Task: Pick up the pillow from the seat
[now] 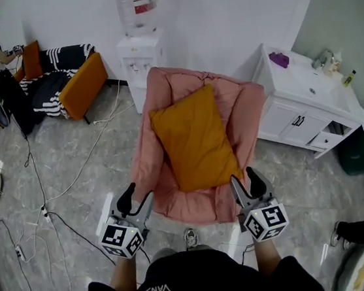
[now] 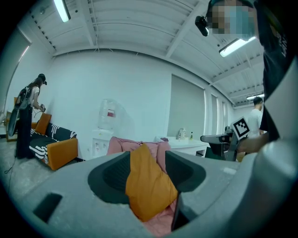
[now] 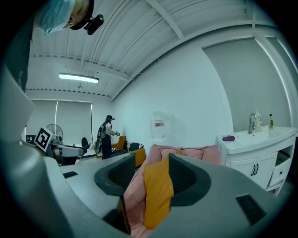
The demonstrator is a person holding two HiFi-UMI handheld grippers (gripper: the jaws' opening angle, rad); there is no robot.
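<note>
Standing at the front of the pink seat, the person holds one tool low on each side of its near edge, and both point forward at the orange pillow. The pillow lies in the hollow of the seat, ahead of the tools and between them. It seems propped against the backrest, with its long axis running away from the tools, from the front edge up toward the top of the back. The left tool has its jaws spread with nothing pinched. Its own view looks through the gap at the pillow, which lies farther off and untouched. The right tool is spread in the same way and is also empty, with the pillow framed between its jaws but out of contact. The right tool is the nearer one, with its tips just beside the pillow's near right corner. The left tool hangs over the pink rim, a little apart from the near left corner. My guess is that the pick-up depends on both tools moving forward and inward to catch the pillow's two long sides.
</note>
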